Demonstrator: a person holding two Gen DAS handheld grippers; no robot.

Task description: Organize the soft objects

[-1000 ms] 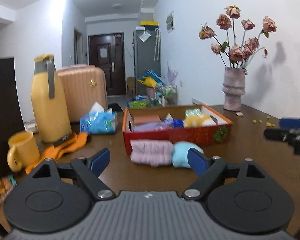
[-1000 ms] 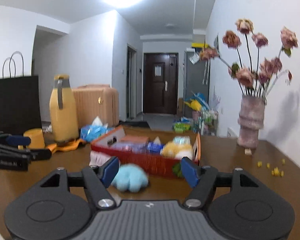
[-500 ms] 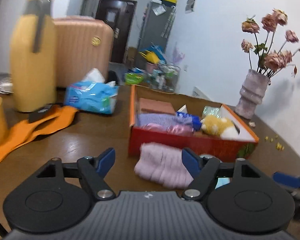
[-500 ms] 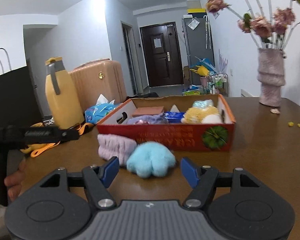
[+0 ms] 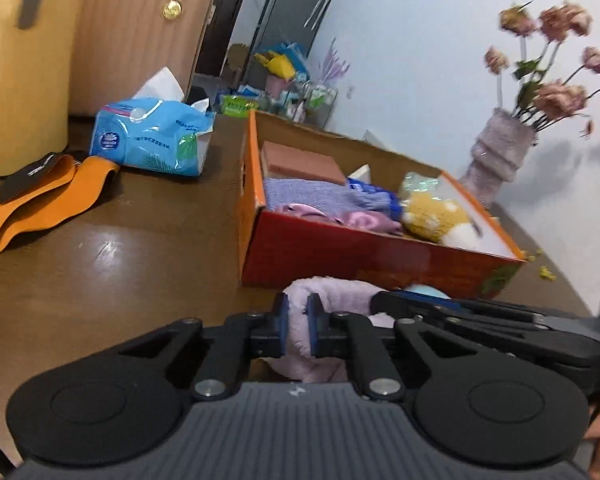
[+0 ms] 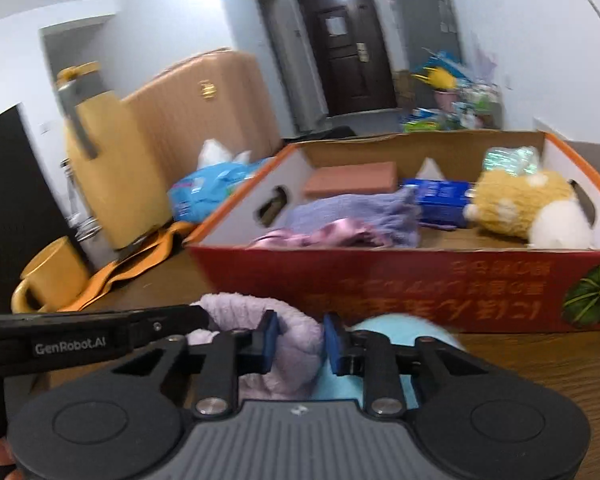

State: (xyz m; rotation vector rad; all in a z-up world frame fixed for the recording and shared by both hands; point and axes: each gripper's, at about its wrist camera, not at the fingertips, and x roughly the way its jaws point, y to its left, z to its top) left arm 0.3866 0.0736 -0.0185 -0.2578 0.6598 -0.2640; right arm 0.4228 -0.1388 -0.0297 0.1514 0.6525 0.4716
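Note:
A fluffy lilac cloth lies on the brown table in front of a red cardboard box. My left gripper is shut on the cloth's left part. My right gripper is shut on the same lilac cloth, with a light blue plush touching its right finger. The box holds a purple cloth, a pink satin piece, a yellow-and-white plush, a blue packet and a brown block.
A blue tissue pack, an orange strap, a yellow jug and a yellow mug stand left of the box. A vase of dried roses stands at the back right. A pink suitcase is behind the table.
Both grippers moved down and forward to the lilac cloth and closed on it; they were open before. The views tilted toward the table.

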